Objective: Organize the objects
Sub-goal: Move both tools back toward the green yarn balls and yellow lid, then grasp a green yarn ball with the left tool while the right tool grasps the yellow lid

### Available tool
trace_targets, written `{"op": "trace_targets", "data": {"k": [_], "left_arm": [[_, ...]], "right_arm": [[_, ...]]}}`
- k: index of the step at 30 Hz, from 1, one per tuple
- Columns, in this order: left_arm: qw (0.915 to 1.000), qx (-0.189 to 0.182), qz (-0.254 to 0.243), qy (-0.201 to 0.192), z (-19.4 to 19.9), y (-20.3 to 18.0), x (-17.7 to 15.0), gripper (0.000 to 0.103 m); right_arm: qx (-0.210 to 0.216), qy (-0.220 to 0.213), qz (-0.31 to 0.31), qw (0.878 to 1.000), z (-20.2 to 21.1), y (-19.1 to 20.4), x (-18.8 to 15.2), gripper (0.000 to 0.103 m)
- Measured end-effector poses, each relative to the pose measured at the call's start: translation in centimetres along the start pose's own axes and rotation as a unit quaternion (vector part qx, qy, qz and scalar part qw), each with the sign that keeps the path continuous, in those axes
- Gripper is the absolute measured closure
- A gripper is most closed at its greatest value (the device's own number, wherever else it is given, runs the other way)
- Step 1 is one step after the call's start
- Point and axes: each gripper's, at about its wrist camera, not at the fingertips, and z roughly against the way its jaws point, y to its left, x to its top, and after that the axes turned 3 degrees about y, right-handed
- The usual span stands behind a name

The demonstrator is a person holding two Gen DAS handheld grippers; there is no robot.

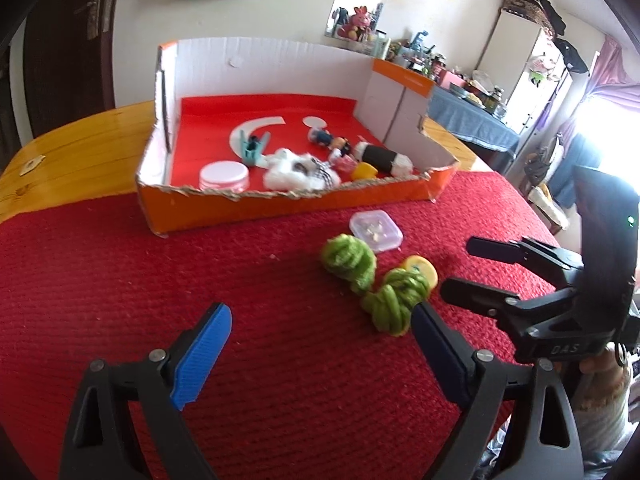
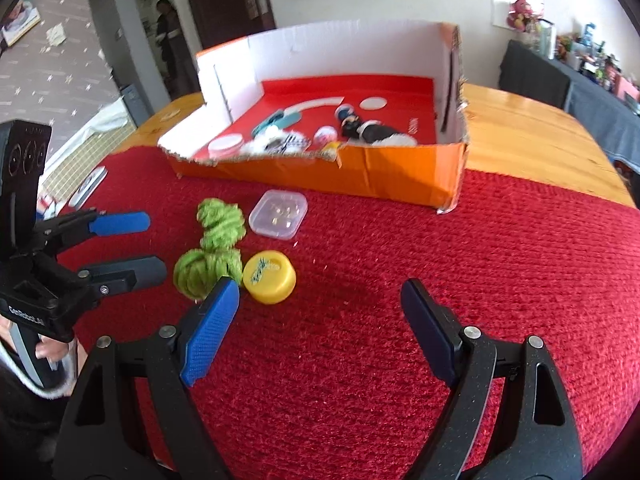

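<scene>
Left claw (image 1: 320,344): nearest to the lens, jaws wide apart, nothing between them, over the red cloth (image 1: 120,280).
Right claw (image 2: 320,312): also wide apart and empty; its left pad sits just in front of the yarn in its own view.
Yarn (image 1: 384,300): green, knotted lumps in a chain, on the cloth, near side of the box, just beside my left claw's right pad.
Cap (image 2: 270,276): yellow, touching or almost touching the yarn, on its right.
Case (image 2: 279,213): small clear one with lid, a little farther, between yarn and box.
Box (image 2: 320,176): orange cardboard, far side of the cloth, low torn front wall, already holding several small toys and a white lid.
Step, as I judge: take one loose thing and carry it into the box.
How to do well: I would choose one target for each claw, so they do not meet. For the yarn, close on a thick lump, not a loose strand. Lift over the torn wall, not through it.
</scene>
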Motion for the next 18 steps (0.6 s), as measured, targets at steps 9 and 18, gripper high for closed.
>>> {"op": "trace_targets", "data": {"k": [9, 18], "left_arm": [[0.9992, -0.009, -0.036, 0.017, -0.9, -1.6, -0.2, 0.010], [0.9974, -0.011, -0.066, 0.029, -2.2, -2.8, 0.3, 0.018]], "right_arm": [[-0.029, 0.035, 0.060, 0.997, -1.6, 1.3, 0.8, 0.020], [-0.047, 0.032, 0.050, 0.997, -0.7, -1.3, 1.3, 0.020]]}}
